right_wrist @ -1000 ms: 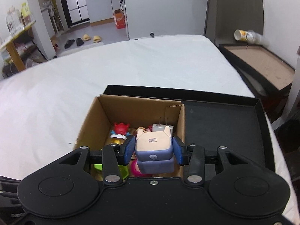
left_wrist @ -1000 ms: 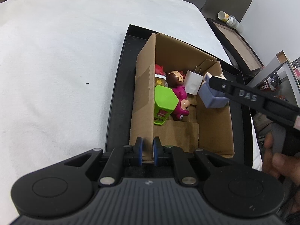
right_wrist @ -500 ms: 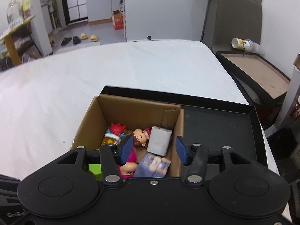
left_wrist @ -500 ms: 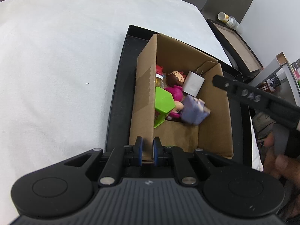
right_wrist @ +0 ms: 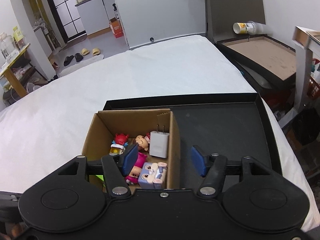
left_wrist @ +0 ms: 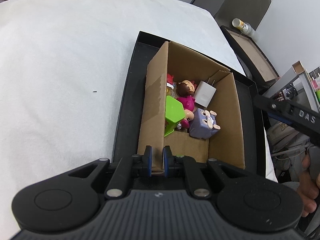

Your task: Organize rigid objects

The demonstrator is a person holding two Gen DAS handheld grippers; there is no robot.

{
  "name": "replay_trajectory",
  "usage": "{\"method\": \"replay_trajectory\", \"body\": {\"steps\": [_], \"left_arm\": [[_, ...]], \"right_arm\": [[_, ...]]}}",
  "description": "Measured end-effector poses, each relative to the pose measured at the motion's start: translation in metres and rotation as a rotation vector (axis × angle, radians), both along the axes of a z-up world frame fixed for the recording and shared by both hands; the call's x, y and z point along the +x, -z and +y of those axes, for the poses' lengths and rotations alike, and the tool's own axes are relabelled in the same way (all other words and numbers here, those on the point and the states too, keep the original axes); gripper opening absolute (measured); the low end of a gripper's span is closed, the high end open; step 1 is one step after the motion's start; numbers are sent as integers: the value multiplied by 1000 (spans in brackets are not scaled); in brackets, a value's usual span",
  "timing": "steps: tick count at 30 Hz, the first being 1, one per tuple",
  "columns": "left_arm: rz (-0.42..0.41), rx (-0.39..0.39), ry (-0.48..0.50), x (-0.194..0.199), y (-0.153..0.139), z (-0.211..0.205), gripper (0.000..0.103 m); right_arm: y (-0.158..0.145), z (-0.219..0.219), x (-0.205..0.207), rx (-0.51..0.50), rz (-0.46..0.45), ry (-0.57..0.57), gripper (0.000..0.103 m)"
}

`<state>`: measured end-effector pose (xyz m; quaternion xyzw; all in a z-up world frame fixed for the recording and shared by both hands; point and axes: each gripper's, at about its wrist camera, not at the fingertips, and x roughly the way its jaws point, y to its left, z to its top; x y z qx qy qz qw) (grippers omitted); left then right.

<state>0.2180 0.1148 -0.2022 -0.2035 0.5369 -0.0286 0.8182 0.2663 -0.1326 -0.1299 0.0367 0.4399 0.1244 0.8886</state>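
Note:
A brown cardboard box point(left_wrist: 226, 108) point(right_wrist: 94, 132) stands in a black tray point(left_wrist: 128, 104) point(right_wrist: 230, 132) on the white table. In it lie a purple rabbit-faced cube toy point(left_wrist: 204, 125) point(right_wrist: 153, 175), a white plug charger point(left_wrist: 205, 97) point(right_wrist: 159, 144), a pink doll point(left_wrist: 186, 94) point(right_wrist: 141, 140), a green block point(left_wrist: 173, 114) and a small red figure point(right_wrist: 120, 139). My left gripper point(left_wrist: 157, 161) is shut on the box's near wall. Above the box's right wall my right gripper point(right_wrist: 163, 160) hangs with its jaws opening and nothing between them.
A second black tray with a brown board point(right_wrist: 264, 56) lies on a stand to the right, and a tipped paper cup point(right_wrist: 245, 28) rests beyond it. Shelving point(left_wrist: 300, 92) sits at the far right. White table point(left_wrist: 60, 70) spreads wide to the left.
My right gripper let go of the purple cube toy, which dropped into the box beside the doll. That gripper then opened wider and drew back up and to the right. The left gripper stayed put.

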Motion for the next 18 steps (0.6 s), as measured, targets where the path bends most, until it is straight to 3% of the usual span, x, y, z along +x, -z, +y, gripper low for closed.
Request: {"method": "replay_trajectory", "body": {"steps": [6, 12, 18], "left_arm": [[-9, 26, -10, -4, -8, -3, 10], [-49, 123, -10, -9, -26, -14, 11], [-71, 136, -17, -15, -47, -25, 13]], "right_arm": [[-6, -13, -11, 14, -6, 3, 72], [-14, -25, -20, 56, -6, 1, 82], [-22, -37, -28, 85, -14, 0, 90]]}}
